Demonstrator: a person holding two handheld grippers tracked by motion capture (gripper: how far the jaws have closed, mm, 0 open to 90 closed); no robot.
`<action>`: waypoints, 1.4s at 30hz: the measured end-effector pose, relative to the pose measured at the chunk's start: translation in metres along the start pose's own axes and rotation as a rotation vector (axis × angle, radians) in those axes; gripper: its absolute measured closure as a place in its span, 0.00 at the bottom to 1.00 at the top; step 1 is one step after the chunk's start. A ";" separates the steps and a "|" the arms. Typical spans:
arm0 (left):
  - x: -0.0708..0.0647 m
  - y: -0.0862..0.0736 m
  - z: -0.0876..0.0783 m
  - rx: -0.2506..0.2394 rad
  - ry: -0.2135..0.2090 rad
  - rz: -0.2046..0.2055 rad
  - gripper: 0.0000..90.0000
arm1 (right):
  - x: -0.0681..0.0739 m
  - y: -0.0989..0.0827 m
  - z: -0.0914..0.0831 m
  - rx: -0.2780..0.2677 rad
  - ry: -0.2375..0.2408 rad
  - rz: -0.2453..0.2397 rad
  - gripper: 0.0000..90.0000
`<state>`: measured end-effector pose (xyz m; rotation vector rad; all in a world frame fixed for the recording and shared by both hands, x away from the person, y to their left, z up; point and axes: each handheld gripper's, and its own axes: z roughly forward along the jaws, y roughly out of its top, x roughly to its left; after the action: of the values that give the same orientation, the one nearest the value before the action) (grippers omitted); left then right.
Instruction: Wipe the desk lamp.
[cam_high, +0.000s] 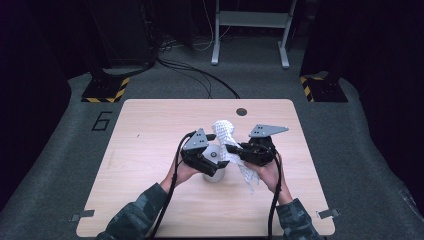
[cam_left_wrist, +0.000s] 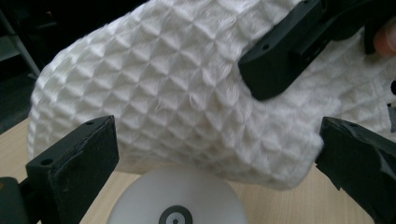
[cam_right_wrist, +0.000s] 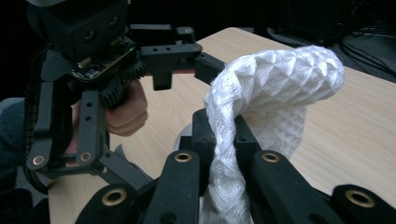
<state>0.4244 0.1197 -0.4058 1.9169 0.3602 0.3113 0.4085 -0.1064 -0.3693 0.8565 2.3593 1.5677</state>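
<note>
Both jaws of the right gripper (cam_right_wrist: 219, 154) pinch the white cloth (cam_right_wrist: 275, 84).

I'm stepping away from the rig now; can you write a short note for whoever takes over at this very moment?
Right gripper: shut on the white waffle cloth, pinching it into a twisted rope, with a tail hanging below the hand.
Left gripper: open, jaws standing either side of the cloth's bulging upper part, not pressing it.
White round container: on the wooden table, under the left gripper and the cloth.
Done: cloth lifted off the table and gathered.
Left: probably take the cloth with the left gripper too; whether it goes onto the container I cannot tell.
</note>
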 end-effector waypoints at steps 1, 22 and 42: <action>-0.001 0.001 0.001 -0.007 0.012 0.002 0.00 | 0.001 0.001 0.002 0.006 0.007 0.002 0.94; -0.004 -0.007 -0.005 -0.033 -0.030 0.036 0.68 | 0.013 0.011 0.010 0.004 0.120 -0.036 0.88; 0.011 0.005 -0.047 -0.052 0.092 0.010 0.86 | 0.005 0.002 -0.021 -0.090 0.107 -0.021 0.29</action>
<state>0.4174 0.1628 -0.3840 1.8583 0.4000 0.4119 0.3960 -0.1194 -0.3574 0.7443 2.3403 1.7373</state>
